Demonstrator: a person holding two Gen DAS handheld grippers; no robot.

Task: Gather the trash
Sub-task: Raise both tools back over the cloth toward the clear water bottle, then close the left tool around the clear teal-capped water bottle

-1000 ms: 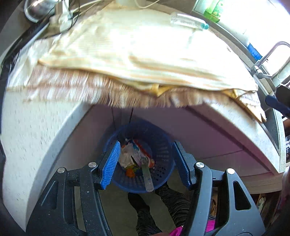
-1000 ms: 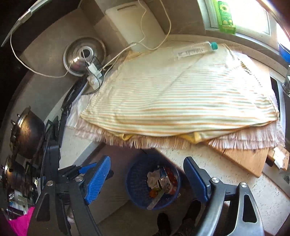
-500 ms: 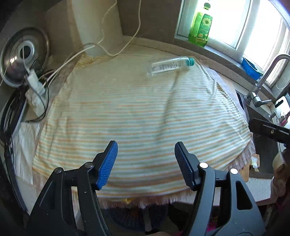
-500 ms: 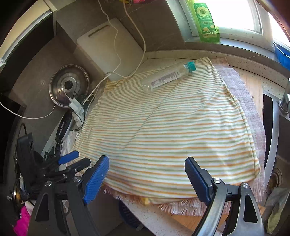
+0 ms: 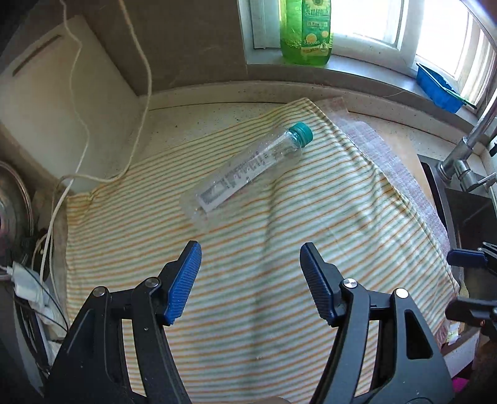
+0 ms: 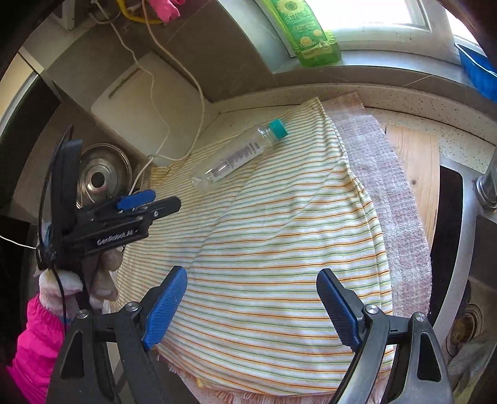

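Observation:
An empty clear plastic bottle (image 5: 248,174) with a teal cap lies on its side on a striped cloth (image 5: 248,295) over the counter. My left gripper (image 5: 250,248) hovers just short of the bottle's base, open, with only cloth showing between its blue pads (image 5: 183,279). In the right wrist view the bottle (image 6: 239,155) lies farther off, and my right gripper (image 6: 251,273) stands wide open above the cloth's (image 6: 279,264) near part, holding nothing. A hand in a pink sleeve holds the left gripper (image 6: 149,202) at the left of that view.
A green dish-soap bottle (image 5: 306,28) stands on the window sill. A white cutting board (image 5: 56,108) leans against the back wall with a white cord (image 5: 139,108) trailing over it. A pot lid (image 6: 99,177) is at the left; faucet (image 5: 466,155) and sink (image 6: 450,217) at the right.
Both grippers have come from above the blue trash basket on the floor up over the counter and toward the bottle. The basket has left both views. The left jaws stand slightly wider.

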